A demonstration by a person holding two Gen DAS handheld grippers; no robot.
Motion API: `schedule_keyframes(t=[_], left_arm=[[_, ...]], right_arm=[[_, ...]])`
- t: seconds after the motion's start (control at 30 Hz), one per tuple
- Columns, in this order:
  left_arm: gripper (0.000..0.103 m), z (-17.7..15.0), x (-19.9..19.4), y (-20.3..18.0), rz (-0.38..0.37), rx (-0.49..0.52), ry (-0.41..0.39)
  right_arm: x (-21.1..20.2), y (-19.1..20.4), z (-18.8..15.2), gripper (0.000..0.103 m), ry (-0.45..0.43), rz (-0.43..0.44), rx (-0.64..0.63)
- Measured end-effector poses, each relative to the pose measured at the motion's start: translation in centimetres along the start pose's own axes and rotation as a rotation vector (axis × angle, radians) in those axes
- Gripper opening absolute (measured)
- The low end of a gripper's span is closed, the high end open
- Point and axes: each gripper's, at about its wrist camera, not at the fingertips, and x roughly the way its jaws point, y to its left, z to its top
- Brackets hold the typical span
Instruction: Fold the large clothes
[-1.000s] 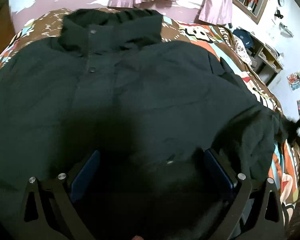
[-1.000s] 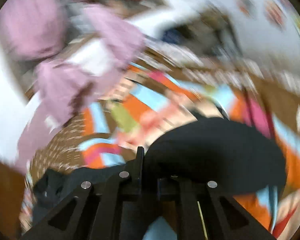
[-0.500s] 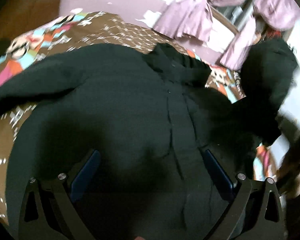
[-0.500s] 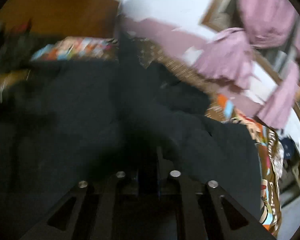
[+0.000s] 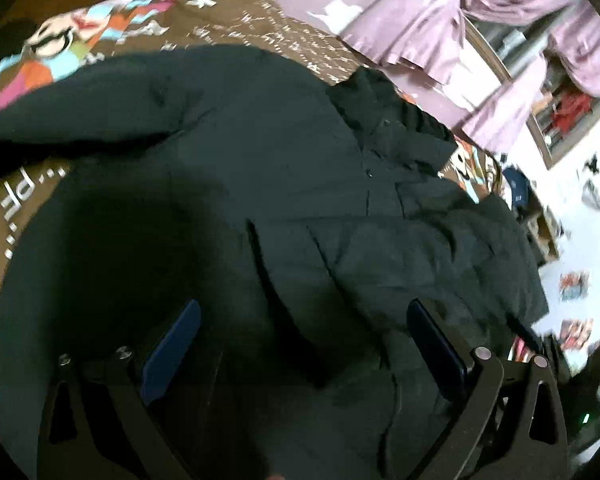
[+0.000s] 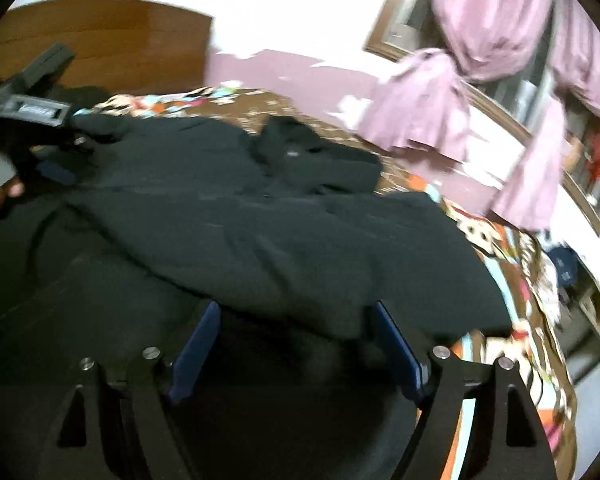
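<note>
The left gripper point(image 5: 302, 344) hangs with its blue-padded fingers point(image 5: 172, 350) spread wide, grasping nothing, over the dark jacket point(image 5: 260, 184). The right gripper point(image 6: 296, 342) is likewise spread and empty above it. The jacket fills the frame's centre, lying on a patterned bedspread point(image 5: 112, 24); pink curtains point(image 6: 496, 20) hang upper right.

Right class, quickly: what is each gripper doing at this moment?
Left gripper: open, holding nothing, above the dark padded jacket.
Right gripper: open, holding nothing, over the same jacket.
</note>
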Motion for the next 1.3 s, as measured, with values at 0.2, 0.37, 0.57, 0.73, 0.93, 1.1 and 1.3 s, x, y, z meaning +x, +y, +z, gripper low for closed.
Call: schedule_keyframes(t=[0.2, 0.37, 0.57, 0.73, 0.93, 1.1, 1.3], left_arm=[[0.100, 0.2, 0.2, 0.5, -0.041, -0.013, 0.033], [0.100, 0.4, -0.4, 0.3, -0.134, -0.087, 0.075], [0.080, 0.9, 1.1, -0.6, -0.046, -0.105, 0.126], [0.018, 0.3, 1.5, -0.6, 0.106, -0.140, 0.110], [0.003, 0.7, -2.5, -0.2, 0.075, -0.168, -0.060], [0.003, 3.3, -8.3, -0.4, 0.126, -0.016, -0.274], [0.003, 3.5, -6.5, -0.1, 0.260, 0.187, -0.228]], right_arm=[[0.1, -3.5, -1.7, 0.079, 0.057, 0.001, 0.192], [-0.1, -4.2, -2.5, 0.079, 0.081, 0.003, 0.245], [-1.4, -4.0, -2.5, 0.080, 0.034, -0.053, 0.232], [-2.4, -4.6, -1.6, 0.085, -0.029, -0.091, 0.259], [-2.6, -4.0, 0.7, 0.088, -0.090, -0.109, 0.245], [-0.9, -2.8, 3.1, 0.092, -0.081, -0.051, 0.239], [6.0, -1.6, 3.7, 0.093, 0.115, -0.019, 0.194]])
